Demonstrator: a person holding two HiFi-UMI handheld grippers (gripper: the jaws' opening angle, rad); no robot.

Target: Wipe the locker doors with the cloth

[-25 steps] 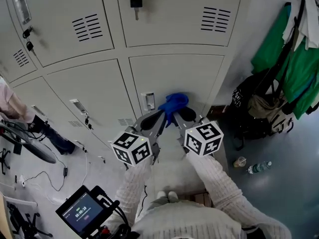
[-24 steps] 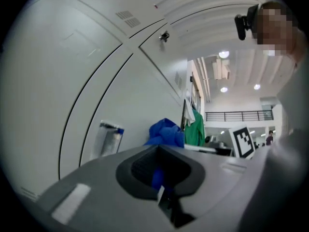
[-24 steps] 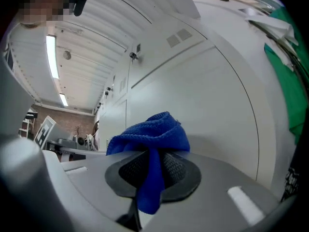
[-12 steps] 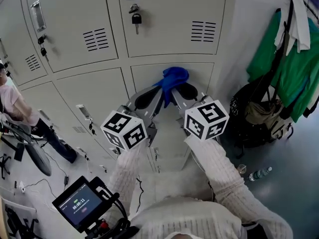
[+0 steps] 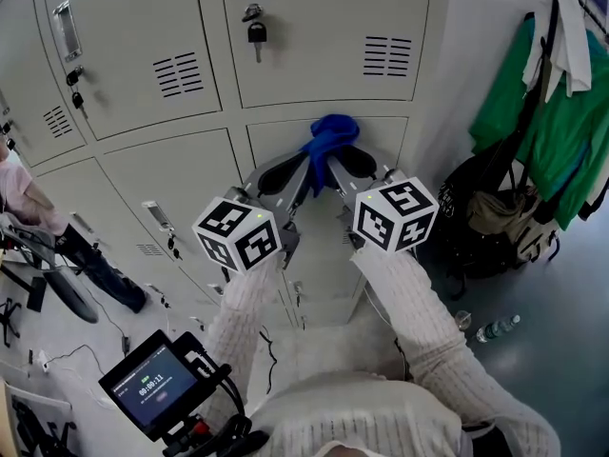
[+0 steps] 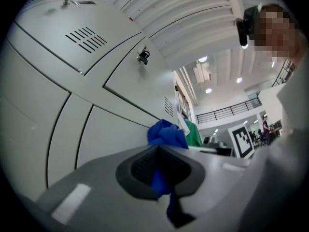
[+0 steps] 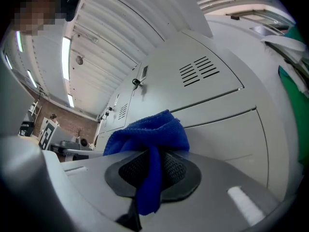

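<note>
Left gripper (image 5: 297, 171) and right gripper (image 5: 341, 167) are both clamping the cloth (image 5: 330, 137), which is bunching just past their fingers (image 7: 178, 170) at a locker door (image 5: 385, 150).

Arms outstretched, left gripper (image 5: 304, 167) and right gripper (image 5: 335, 165) side by side, jaws tight on cloth (image 5: 330, 133).

Cloth (image 5: 330, 139) folds hidden within left tongs (image 6: 159, 177), right tongs (image 7: 152, 172)
</note>
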